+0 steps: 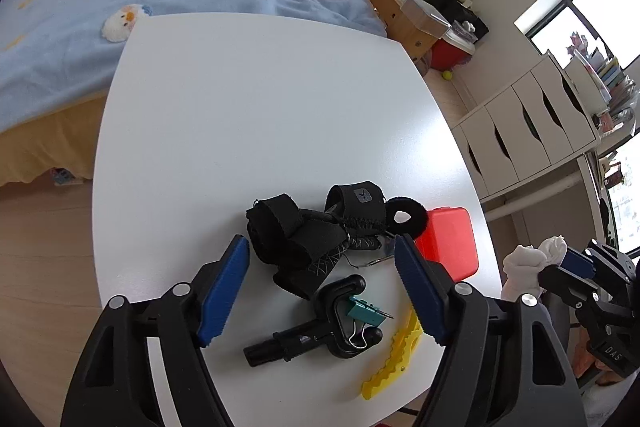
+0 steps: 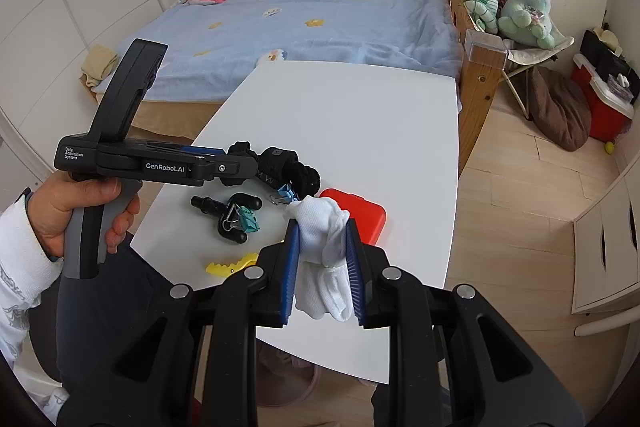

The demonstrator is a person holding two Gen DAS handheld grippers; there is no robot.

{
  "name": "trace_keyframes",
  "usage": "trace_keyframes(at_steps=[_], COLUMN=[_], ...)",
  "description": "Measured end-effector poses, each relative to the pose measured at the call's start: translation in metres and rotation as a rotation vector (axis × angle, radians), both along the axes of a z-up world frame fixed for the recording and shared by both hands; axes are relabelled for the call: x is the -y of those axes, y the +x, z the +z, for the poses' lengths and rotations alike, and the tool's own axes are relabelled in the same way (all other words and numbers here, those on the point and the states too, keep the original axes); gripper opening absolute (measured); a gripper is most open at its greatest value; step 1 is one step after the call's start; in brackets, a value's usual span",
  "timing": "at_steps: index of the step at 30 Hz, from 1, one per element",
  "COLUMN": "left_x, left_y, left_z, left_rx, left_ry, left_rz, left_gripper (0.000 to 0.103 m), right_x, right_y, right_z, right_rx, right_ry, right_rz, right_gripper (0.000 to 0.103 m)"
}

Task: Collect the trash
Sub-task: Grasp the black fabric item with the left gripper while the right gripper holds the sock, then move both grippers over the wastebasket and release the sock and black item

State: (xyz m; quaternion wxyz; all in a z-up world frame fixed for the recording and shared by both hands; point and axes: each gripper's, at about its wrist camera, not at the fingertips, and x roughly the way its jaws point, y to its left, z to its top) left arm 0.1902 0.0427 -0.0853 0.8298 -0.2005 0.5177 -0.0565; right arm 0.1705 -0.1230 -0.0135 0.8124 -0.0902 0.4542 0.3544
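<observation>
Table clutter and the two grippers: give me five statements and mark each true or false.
1. The right gripper is shut on a white cloth. True.
2. The left gripper holds the red box. False: its fingers stand apart over the black strap and nothing is pressed between them.
3. The yellow clip lies on the white table. True.
4. The red box sits on the bed. False: it is on the table, beside the black ring.
5. A teal binder clip rests on the black forked handle. True.
</observation>
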Motion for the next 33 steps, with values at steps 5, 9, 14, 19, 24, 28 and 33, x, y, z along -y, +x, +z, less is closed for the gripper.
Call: trace_keyframes(at_steps=[5, 9, 14, 19, 24, 28, 33], left_x=[-0.001, -0.001, 0.001, 0.000, -0.002, -0.004, -0.003], left_y=[0.002, 0.000, -0.001, -0.006, -0.011, -0.019, -0.034], left_z=[-0.005, -0.001, 0.008, 0.015, 0.025, 0.037, 0.052], left_rx=[-0.002, 0.026, 0.057, 0.085, 0.113, 0.136, 0.163], left_ry=[-0.012, -0.011, 0.012, 0.014, 0.024, 0.046, 0.092], left_rz=[0.008, 0.005, -0.009, -0.013, -0.020, -0.032, -0.058], left_gripper=[0.041, 0.023, 0.001, 0.001, 0.001, 0.001, 0.001], right_x=[0.000, 0.001, 0.001, -0.002, -0.005, -0.005, -0.006], right_y=[0.001, 0.001, 0.001, 0.001, 0.000, -0.003, -0.008], right_z=[-0.002, -0.003, -0.003, -0.002, -0.001, 0.002, 0.008], right_rx=[-0.004, -0.006, -0.007, -0.005, -0.002, 0.002, 0.017], right_ry=[-0.002, -0.003, -0.002, 0.000, 0.003, 0.012, 0.022], right_rz=[0.000, -0.002, -0.003, 0.003, 0.008, 0.010, 0.017], right_gripper=[0.022, 0.022, 0.022, 0.022, 0.022, 0.022, 0.022])
